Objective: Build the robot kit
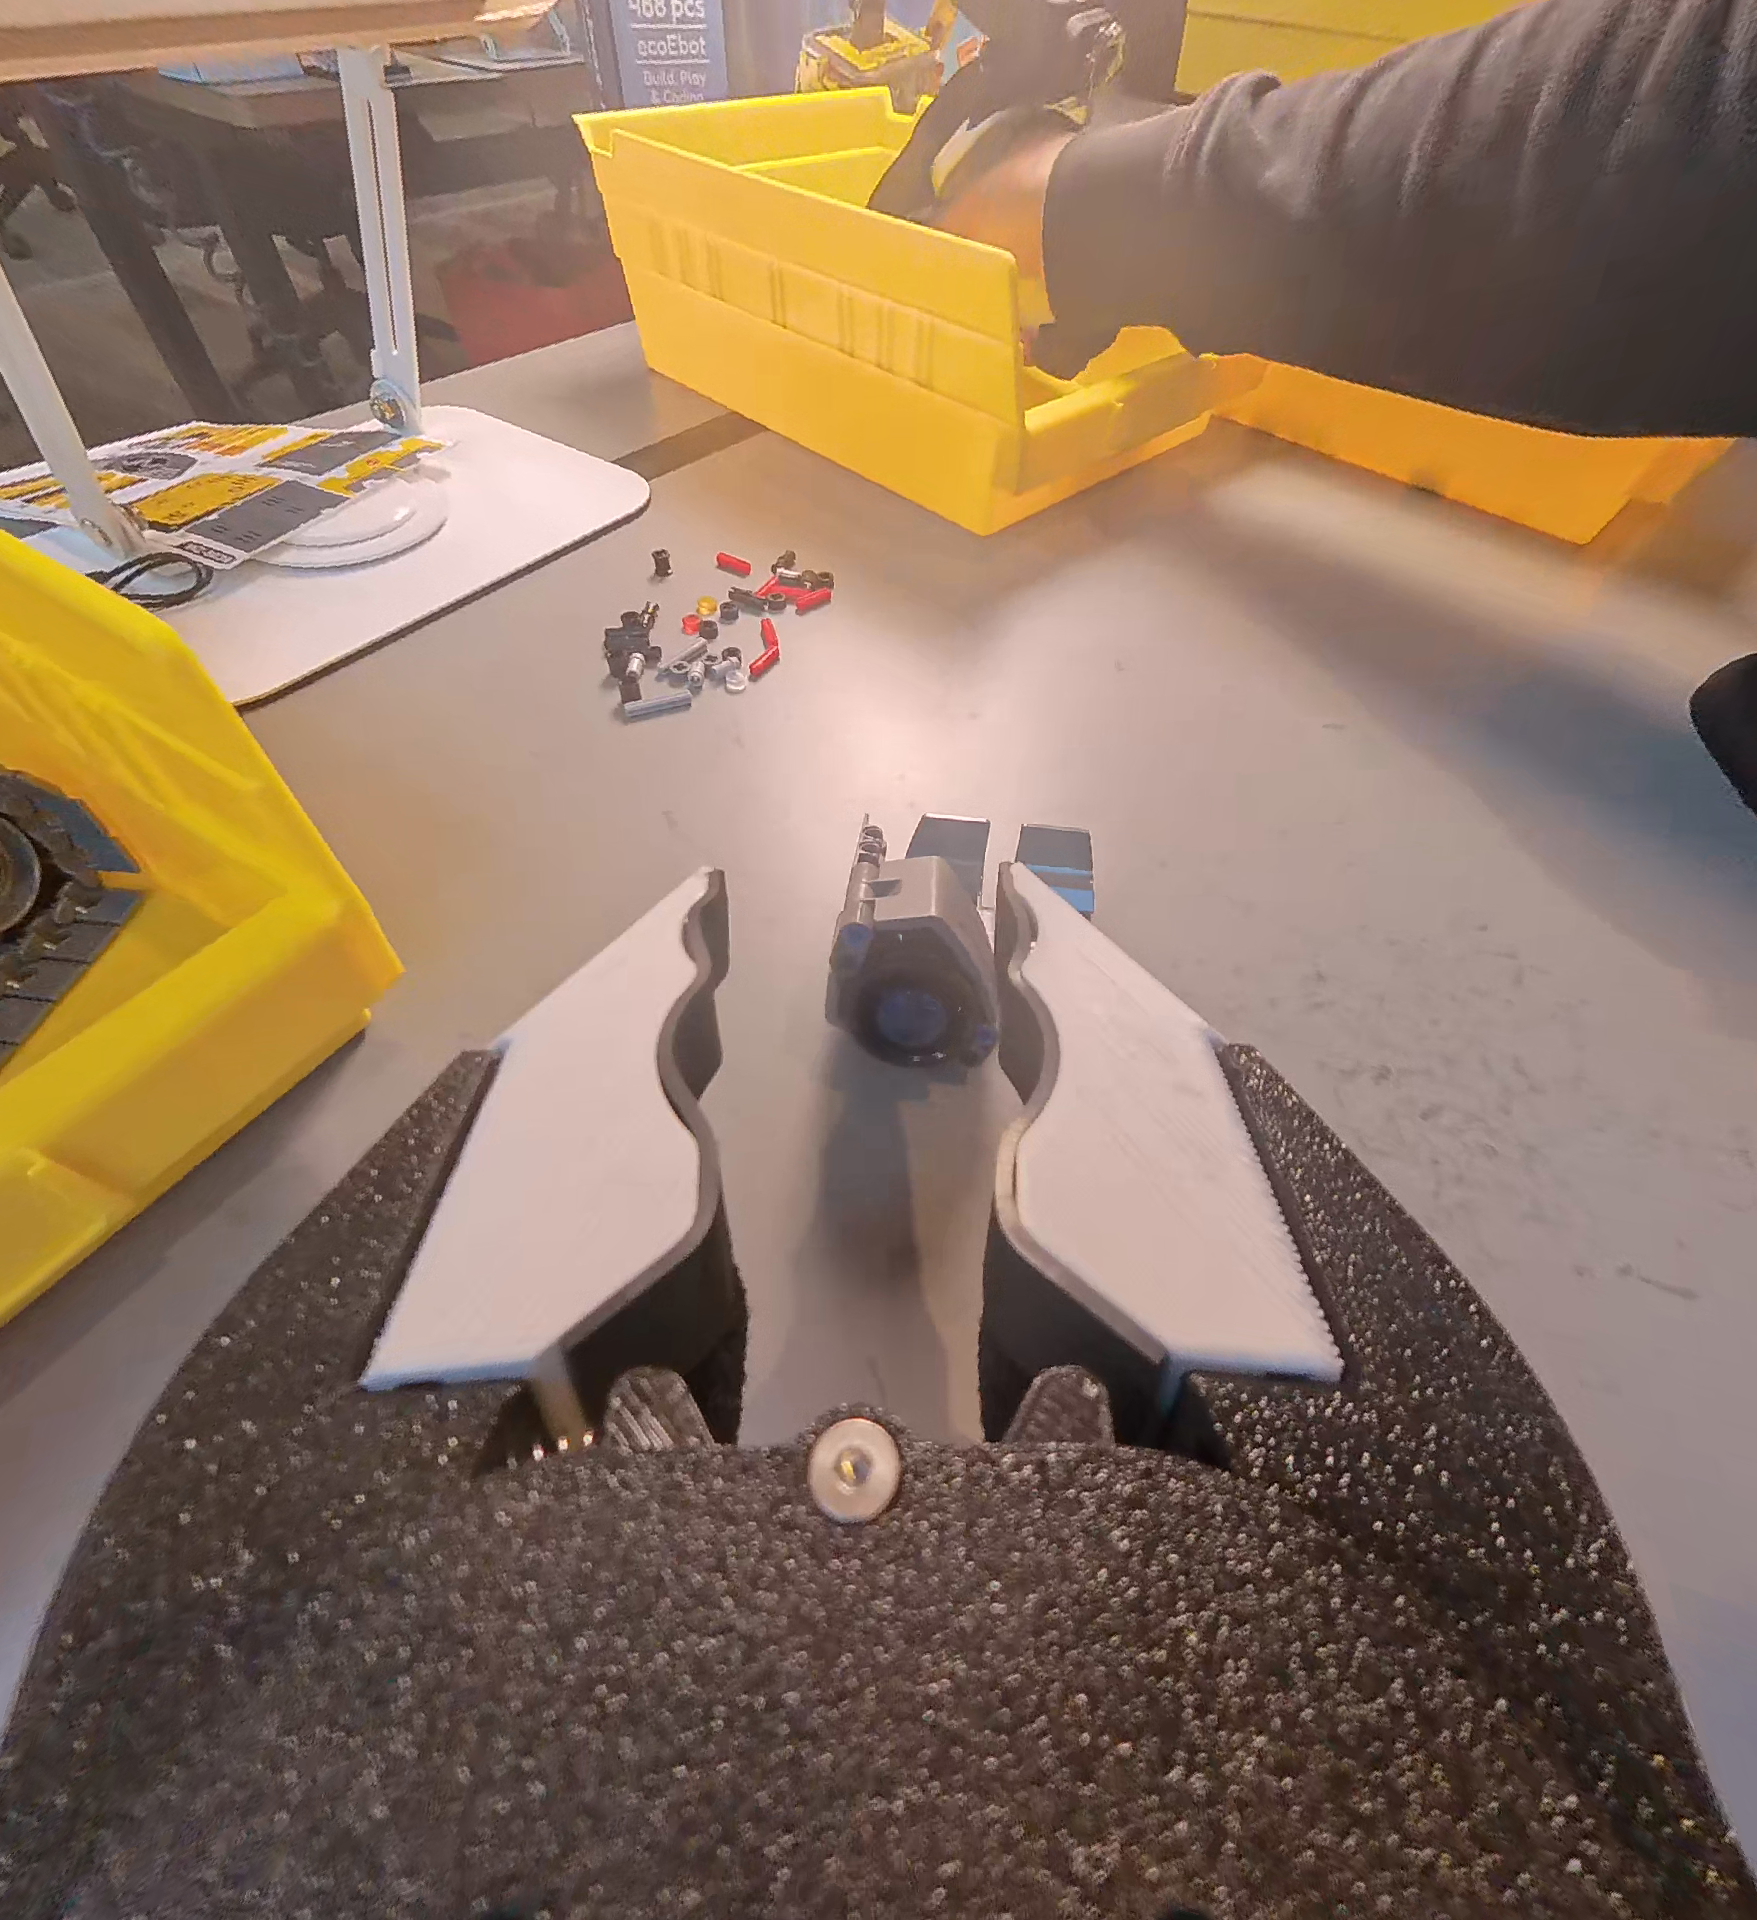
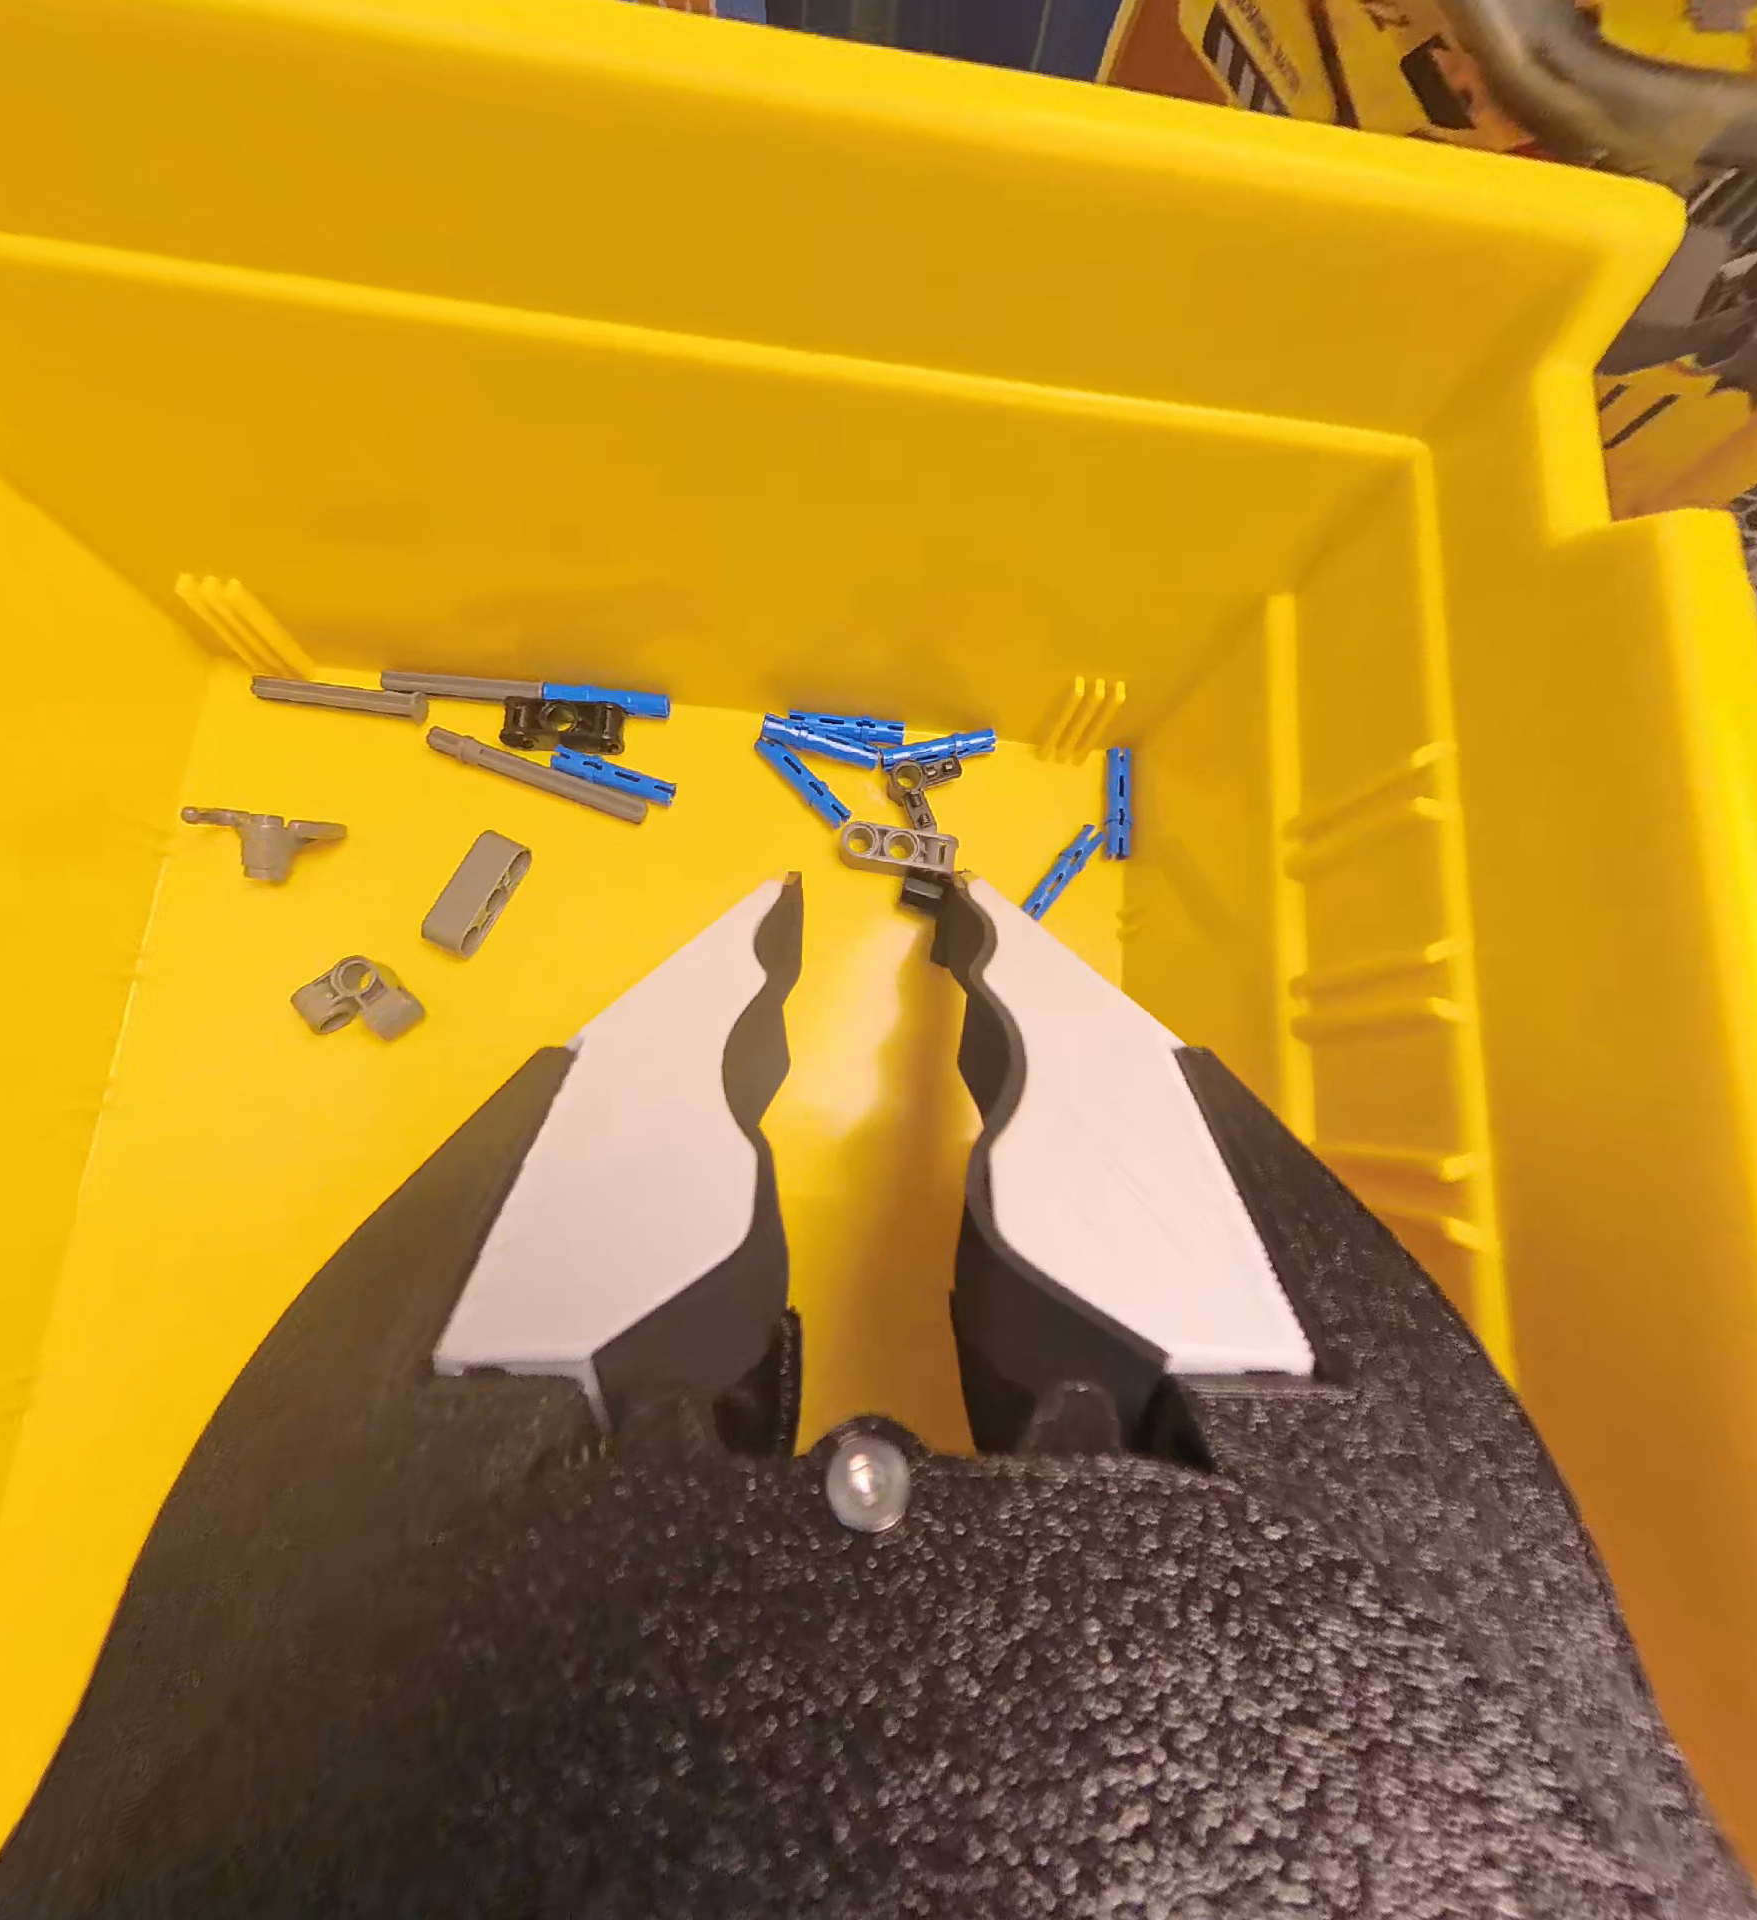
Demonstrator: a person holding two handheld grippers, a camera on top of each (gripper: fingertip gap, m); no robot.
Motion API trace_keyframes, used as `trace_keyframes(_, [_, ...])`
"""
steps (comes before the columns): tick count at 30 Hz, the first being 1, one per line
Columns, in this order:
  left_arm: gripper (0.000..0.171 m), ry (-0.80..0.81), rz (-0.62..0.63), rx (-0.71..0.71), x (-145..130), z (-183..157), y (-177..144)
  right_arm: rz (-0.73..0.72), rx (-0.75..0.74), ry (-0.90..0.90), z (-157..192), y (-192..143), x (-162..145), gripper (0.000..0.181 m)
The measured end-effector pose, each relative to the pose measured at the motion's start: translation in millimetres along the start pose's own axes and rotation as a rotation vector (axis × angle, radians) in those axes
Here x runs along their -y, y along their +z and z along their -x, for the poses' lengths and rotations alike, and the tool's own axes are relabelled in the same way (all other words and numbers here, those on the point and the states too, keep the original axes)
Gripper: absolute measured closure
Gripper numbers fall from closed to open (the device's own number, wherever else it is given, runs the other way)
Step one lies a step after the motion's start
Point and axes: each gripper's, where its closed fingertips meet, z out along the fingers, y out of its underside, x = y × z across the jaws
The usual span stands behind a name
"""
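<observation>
The grey motor block lies on the tabletop between the two fingers of the left tongs. It looks hard, small and light, made of stiff plastic with smooth sides, so it may slip; its flat sides look like the best place to grip. The left tongs are wide open. The right finger is just beside the block, maybe touching it, and the left finger is apart from it. They hold nothing. A pile of tiny bits sits farther off on the tabletop. The right tongs reach down into a yellow bin. They are partly open. A small black bit sits at the tip of the right finger, but nothing is pinched. A grey link and blue pins lie just past the tips.
</observation>
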Motion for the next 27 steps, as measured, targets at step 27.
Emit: trace_keyframes(27, [0.122,0.009,-0.005,0.005,1,-1,0,-0.036,0.272,-0.023,19,-30,27,0.152])
